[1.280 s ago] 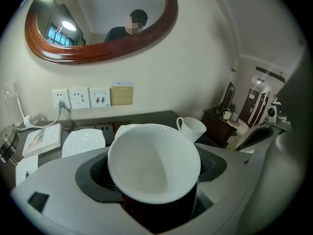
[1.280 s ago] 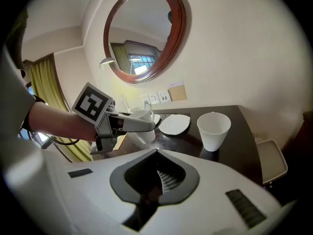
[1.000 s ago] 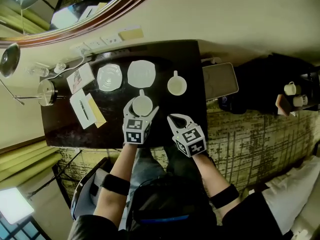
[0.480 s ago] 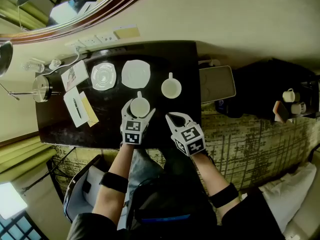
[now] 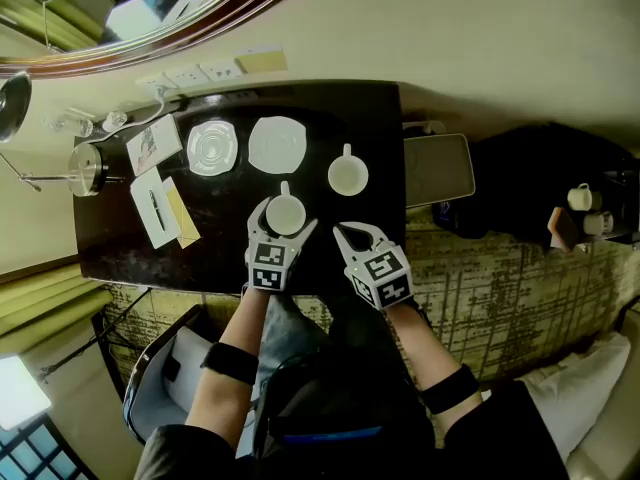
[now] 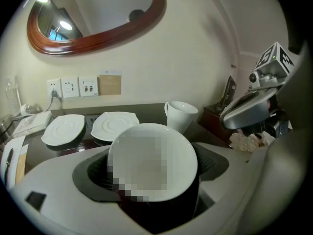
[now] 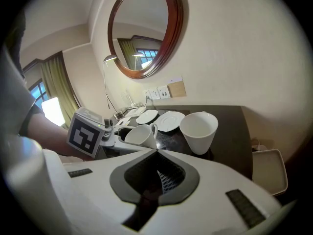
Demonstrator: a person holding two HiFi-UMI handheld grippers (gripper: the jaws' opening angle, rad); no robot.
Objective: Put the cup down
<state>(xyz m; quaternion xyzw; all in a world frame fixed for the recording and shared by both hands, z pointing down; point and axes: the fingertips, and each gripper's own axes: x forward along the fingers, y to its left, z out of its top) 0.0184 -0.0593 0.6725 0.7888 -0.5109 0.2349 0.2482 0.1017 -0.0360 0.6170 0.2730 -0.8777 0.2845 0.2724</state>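
- The cup (image 5: pixel 285 211) stands upright a little in from the bench's (image 5: pixel 120 253) front edge, about midway along it. Its handle is turned toward the bench's back.
- The left gripper (image 5: pixel 286 218) reaches in over the bench's front edge, with its fingers set wide on either side of the cup.
- Those fingers have just been opening, and the cup sits between them. From its own view, the dark pads look to have eased off the cup's sides rather than pressing on them.
- I read that as the release: the cup seems to be down and the grip is letting go. The cup's base is hidden behind the fingers, so I cannot confirm that it rests flat on the bench.
- The right gripper (image 5: pixel 343 232) hangs at the bench's front edge, further toward its right end. Its fingers are closed together with nothing between them, and it takes no part in this step.
- Toward the bench's back stand a second cup (image 5: pixel 347 175) and two saucers (image 5: pixel 277 144) (image 5: pixel 212 148). All three are clear of the left fingers.
- What seems left is to draw the left gripper straight back over the bench's front edge. The fingers need to be wide enough not to drag or tip the cup as they go.
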